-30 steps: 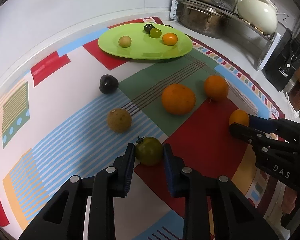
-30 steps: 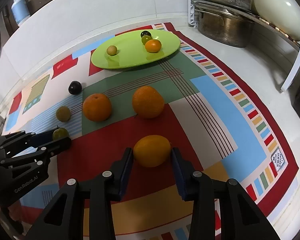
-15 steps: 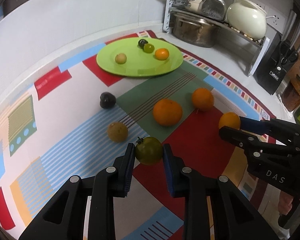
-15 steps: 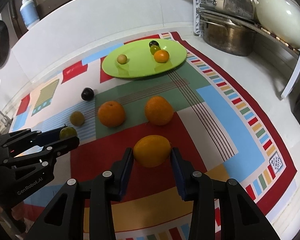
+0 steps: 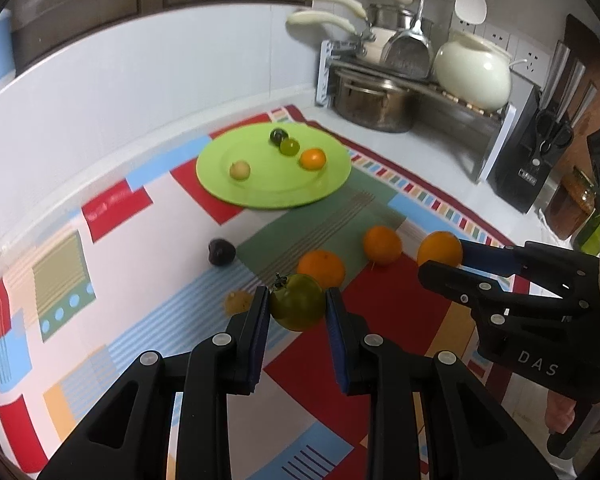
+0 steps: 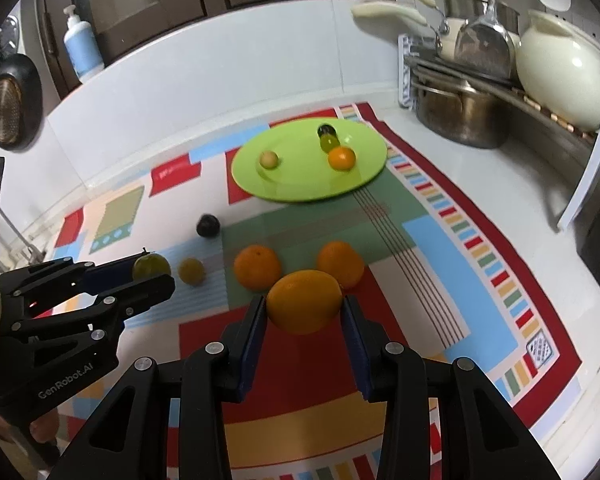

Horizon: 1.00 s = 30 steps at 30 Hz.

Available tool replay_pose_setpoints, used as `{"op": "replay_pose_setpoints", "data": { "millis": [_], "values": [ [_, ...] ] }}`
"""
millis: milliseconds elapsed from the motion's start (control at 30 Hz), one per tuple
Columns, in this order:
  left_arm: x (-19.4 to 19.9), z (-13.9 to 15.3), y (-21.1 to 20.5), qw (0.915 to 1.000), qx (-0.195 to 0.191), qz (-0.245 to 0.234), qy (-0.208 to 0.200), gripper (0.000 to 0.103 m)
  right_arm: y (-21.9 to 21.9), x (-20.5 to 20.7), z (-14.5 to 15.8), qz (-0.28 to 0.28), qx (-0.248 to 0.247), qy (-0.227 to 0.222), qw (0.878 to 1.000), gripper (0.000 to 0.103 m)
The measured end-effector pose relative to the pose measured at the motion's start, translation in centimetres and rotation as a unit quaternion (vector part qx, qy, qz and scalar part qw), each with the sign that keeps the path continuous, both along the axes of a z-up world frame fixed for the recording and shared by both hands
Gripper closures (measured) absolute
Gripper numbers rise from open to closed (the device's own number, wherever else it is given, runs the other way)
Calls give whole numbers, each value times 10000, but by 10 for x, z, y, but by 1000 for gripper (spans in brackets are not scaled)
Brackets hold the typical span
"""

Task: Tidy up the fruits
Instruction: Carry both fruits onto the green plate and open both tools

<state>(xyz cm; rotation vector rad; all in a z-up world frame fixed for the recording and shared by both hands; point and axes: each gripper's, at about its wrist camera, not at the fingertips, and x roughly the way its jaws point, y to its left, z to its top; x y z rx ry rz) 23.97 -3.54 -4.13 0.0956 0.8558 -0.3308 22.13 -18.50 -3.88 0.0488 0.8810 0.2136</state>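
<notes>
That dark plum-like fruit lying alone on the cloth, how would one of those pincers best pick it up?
Grip the dark fruit across its widest middle, coming down from above. It is small, rounded and sits low on the cloth, so jaws closing on opposite sides hold it best. Nothing touches it, leaving room either side.

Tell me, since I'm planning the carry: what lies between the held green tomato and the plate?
In the left wrist view, one orange on the mat, between tomato and plate.
</notes>
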Motion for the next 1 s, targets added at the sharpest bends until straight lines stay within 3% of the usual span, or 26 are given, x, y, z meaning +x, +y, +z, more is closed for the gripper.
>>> {"op": "replay_pose_setpoints", "data": {
  "millis": [467,1000],
  "values": [
    [16,31,-2,9989,26,26,-461,75,4,11,30,59,76,-382,9992,64],
    [52,59,-4,9968,117,3,-787,75,4,54,59,54,142,-677,9976,64]
  ]
}}
